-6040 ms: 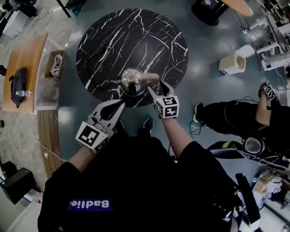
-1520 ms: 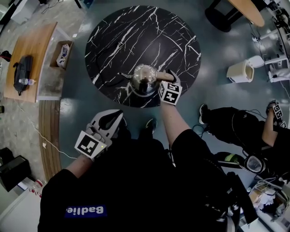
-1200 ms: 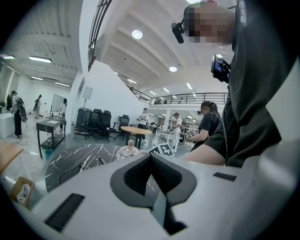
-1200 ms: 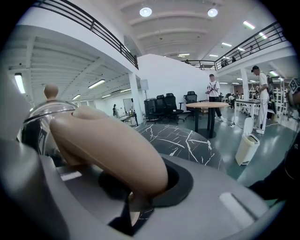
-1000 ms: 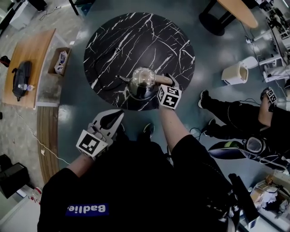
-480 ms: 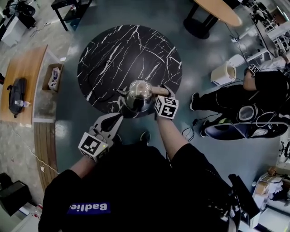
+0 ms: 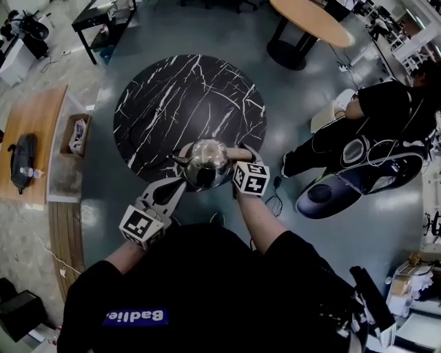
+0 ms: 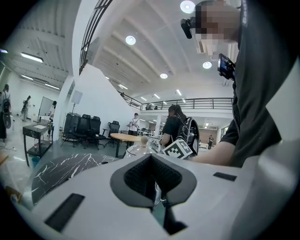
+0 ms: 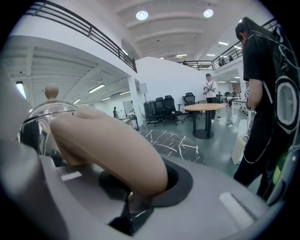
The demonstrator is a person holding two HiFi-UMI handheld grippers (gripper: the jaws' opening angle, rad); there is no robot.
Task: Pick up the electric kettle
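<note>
The electric kettle (image 7: 204,163) has a shiny steel body, a glass lid with a small knob and a beige handle (image 7: 238,152). It hangs over the near edge of the round black marble table (image 7: 189,96). My right gripper (image 7: 242,154) is shut on that handle (image 9: 108,150), which fills the right gripper view, with the lid (image 9: 40,124) at the left. My left gripper (image 7: 178,183) sits just left of and below the kettle, shut and holding nothing. From the left gripper (image 8: 152,178) view, the kettle (image 8: 139,150) shows just past the jaws.
A person (image 7: 375,114) with a backpack bends at the right, beside a white bin (image 7: 329,116). A wooden bench (image 7: 38,117) with a black bag (image 7: 23,157) and a box (image 7: 76,134) stands left. A round wooden table (image 7: 310,21) is behind. A cable (image 7: 275,201) lies on the floor.
The kettle has come up and toward me in my right gripper. My left gripper rose a little toward it. The person at the right has got up from the floor.
</note>
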